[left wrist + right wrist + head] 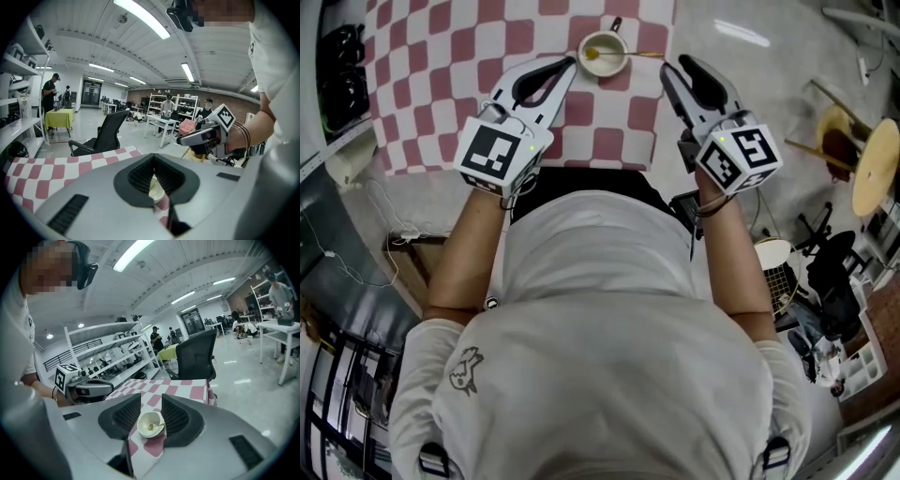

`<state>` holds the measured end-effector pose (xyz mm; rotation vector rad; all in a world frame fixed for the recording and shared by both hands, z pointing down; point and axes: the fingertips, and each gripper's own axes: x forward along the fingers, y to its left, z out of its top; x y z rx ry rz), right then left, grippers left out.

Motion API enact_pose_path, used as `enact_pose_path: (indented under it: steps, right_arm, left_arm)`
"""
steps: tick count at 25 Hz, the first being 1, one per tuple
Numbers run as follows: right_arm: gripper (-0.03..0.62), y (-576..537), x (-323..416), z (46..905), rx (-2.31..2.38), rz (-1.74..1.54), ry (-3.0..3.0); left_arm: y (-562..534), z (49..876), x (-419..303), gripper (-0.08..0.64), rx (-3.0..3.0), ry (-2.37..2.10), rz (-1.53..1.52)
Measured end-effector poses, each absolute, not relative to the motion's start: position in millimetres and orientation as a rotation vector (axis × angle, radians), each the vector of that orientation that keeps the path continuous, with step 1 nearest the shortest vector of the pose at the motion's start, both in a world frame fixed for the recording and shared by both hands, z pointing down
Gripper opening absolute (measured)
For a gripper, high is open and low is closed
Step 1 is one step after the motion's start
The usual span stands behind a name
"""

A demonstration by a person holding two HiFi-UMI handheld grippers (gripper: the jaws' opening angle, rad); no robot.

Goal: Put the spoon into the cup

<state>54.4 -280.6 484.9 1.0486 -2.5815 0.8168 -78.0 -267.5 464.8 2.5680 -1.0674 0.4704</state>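
A cream cup stands on the red-and-white checked tablecloth near its far right corner. A gold spoon rests with its bowl inside the cup and its handle sticking out over the rim to the right. My left gripper hovers just left of the cup, jaws shut and empty. Just right of the cup, my right gripper is open and holds nothing. The right gripper view shows the cup and spoon between and beyond the parted jaws. The left gripper view shows only a sliver of cup.
The tablecloth's near edge hangs in front of my body. Wooden stools and clutter stand on the floor to the right. A dark shelf with black objects is at the left. A black office chair stands beyond the table.
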Motion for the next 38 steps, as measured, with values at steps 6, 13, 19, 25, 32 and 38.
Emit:
enact_pose_path:
  steps: [6, 13, 19, 25, 32, 38]
  right_arm:
    - [0.130, -266, 56, 453, 1.042, 0.770, -2.617]
    - [0.124, -246, 62, 417, 1.025, 0.673, -2.659]
    - [0.096, -226, 64, 382, 0.989, 0.580, -2.730]
    - [0.067, -206, 61, 343, 0.949, 0.475, -2.804]
    - [0.054, -193, 71, 312, 0.913, 0.381, -2.872]
    - [0.051, -183, 75, 284, 0.885, 0.322, -2.908]
  left_arm:
    - [-256, 433, -78, 0.014, 2.586, -1.134, 0.461]
    - [-241, 390, -73, 0.014, 2.636, -1.202, 0.424]
    - [-220, 350, -67, 0.014, 2.674, -1.263, 0.366]
    - [-195, 324, -63, 0.014, 2.670, -1.331, 0.340]
    - [-185, 287, -51, 0.014, 2.714, -1.395, 0.258]
    - [-175, 257, -40, 0.014, 2.769, -1.428, 0.237]
